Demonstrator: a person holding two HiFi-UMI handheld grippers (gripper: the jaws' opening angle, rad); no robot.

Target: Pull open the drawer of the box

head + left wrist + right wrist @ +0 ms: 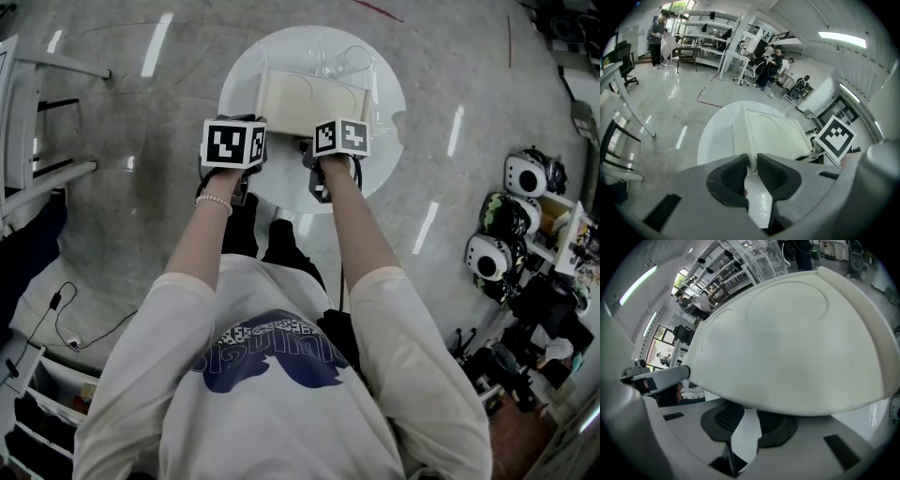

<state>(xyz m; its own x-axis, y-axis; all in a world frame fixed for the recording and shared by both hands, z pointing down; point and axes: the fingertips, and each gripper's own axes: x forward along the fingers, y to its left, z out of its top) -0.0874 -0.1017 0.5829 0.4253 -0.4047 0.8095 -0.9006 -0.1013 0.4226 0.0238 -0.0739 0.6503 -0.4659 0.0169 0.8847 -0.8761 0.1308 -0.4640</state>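
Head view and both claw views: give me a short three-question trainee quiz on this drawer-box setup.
1. True or false: the cream rectangular plastic box stands on the round white table.
2. The left claw is: A) shut on the box's corner edge; B) wide open, away from the box; C) shut on the table's rim.
3. Which claw reaches under the box's front overhang?
Key: 1 true; 2 A; 3 the right claw.

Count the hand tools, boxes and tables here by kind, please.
grippers: 2, the left gripper and the right gripper
box: 1
round table: 1
total: 4
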